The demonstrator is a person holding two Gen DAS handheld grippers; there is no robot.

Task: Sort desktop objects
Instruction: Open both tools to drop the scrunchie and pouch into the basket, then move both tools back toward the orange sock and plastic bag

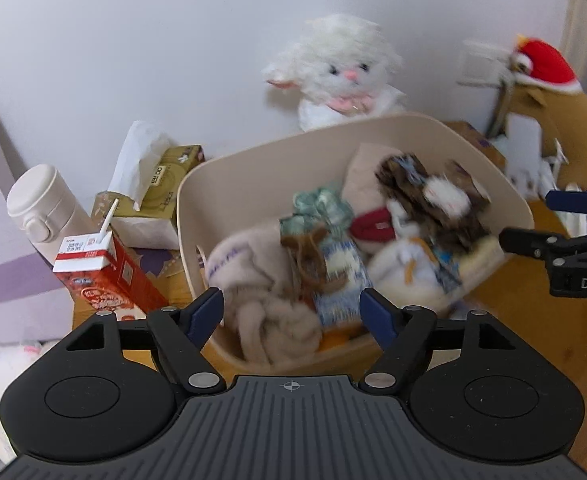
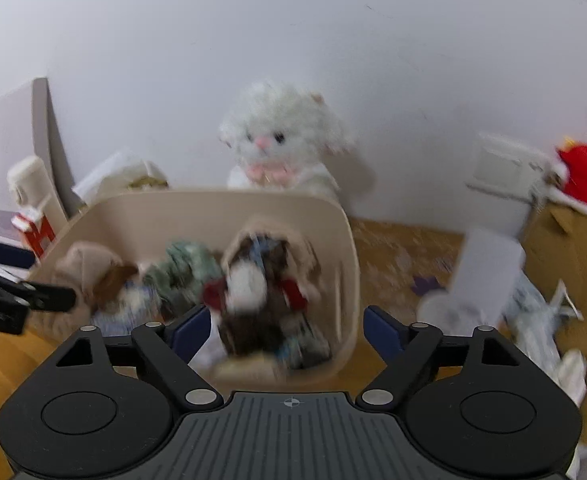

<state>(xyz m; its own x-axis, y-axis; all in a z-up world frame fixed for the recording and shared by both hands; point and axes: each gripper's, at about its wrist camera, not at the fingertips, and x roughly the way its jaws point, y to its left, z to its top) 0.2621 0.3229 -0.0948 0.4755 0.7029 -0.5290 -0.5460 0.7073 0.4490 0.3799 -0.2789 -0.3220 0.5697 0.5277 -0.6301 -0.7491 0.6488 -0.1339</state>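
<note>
On the wooden tabletop (image 1: 533, 320), a beige bin (image 1: 229, 184) sat at twelve o'clock from both claws, heaped with soft toys: a dark brown plush (image 2: 261, 296) at its three o'clock side, a beige plush (image 1: 249, 264) at nine. The left claw (image 1: 293, 312) stood wide open and empty over the bin's near rim. The right claw (image 2: 285, 328) was likewise spread wide, gripping nothing. Behind the bin sat a white plush cat (image 1: 341, 72); at ten o'clock lay a tissue box (image 1: 161, 188) and a red carton (image 1: 105, 276).
</note>
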